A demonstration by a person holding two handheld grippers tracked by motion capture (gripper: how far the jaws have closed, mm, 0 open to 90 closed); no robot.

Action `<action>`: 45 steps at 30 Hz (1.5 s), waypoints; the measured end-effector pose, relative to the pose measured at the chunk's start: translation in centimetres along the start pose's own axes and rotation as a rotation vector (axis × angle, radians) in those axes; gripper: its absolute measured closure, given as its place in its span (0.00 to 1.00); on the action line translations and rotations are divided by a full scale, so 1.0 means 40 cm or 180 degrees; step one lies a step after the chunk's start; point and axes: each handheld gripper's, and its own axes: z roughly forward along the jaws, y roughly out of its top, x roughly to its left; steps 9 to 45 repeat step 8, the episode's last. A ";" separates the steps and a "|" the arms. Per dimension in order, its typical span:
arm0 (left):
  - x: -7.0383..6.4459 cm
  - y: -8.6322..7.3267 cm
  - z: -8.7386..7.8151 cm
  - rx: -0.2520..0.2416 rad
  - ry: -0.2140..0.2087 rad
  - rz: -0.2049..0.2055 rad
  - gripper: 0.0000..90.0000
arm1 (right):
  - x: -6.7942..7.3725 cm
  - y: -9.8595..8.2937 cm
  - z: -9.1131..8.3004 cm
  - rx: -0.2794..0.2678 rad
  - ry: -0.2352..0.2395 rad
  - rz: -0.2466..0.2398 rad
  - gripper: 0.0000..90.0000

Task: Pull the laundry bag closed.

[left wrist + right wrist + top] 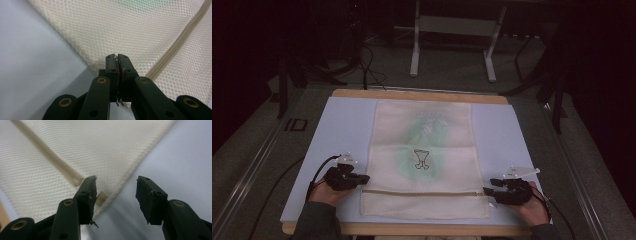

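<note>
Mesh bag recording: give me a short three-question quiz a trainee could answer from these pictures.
1. True or false: the left gripper has its jaws pressed together at the edge of the mesh bag.
2. Which best describes the right gripper? A) shut on the zipper B) open, jaws apart by the bag's corner C) lifted high above the table
3. Fill in: the zipper runs across the bag's ____ end, the one closest to the person.

Key: 1 true; 2 B; 3 near. Whether the left gripper actually pinches mesh cannot be told.
</note>
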 end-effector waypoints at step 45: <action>0.020 -0.011 -0.009 -0.0027 0.0602 -0.0053 0.85 | -0.021 -0.014 -0.004 -0.0122 -0.0301 0.0110 0.57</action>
